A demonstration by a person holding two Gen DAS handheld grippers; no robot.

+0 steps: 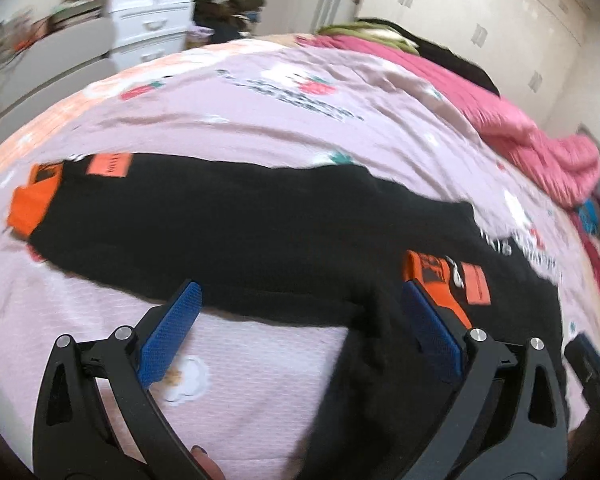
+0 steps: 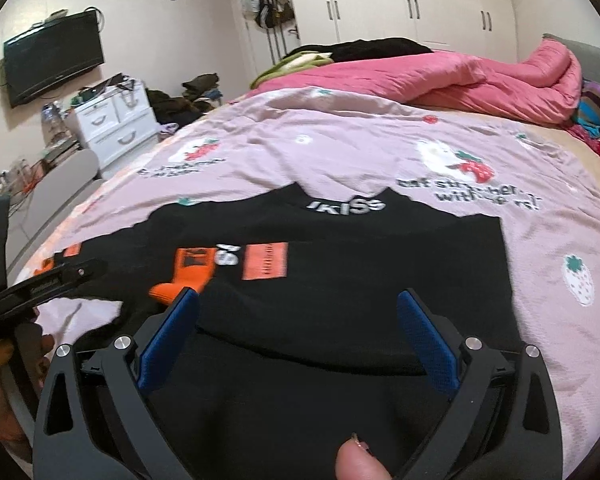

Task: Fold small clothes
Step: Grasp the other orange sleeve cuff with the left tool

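Note:
A small black garment (image 1: 236,232) with orange cuffs and orange patches lies spread on the pink bedsheet (image 1: 260,128). In the left wrist view one sleeve stretches left to an orange cuff (image 1: 28,208); a second orange cuff (image 1: 436,280) lies by my right blue pad. My left gripper (image 1: 300,320) is open and empty above the garment's lower edge. In the right wrist view the garment (image 2: 340,272) fills the middle, with its white-lettered collar (image 2: 344,205) at the far side. My right gripper (image 2: 300,320) is open and empty over the body. The left gripper (image 2: 40,284) shows at the left edge.
A crumpled pink quilt (image 2: 460,76) and dark clothes (image 2: 372,46) lie along the far side of the bed. A white drawer unit (image 2: 112,124) and a wall television (image 2: 52,64) stand to the left. White wardrobes (image 2: 420,0) line the back wall.

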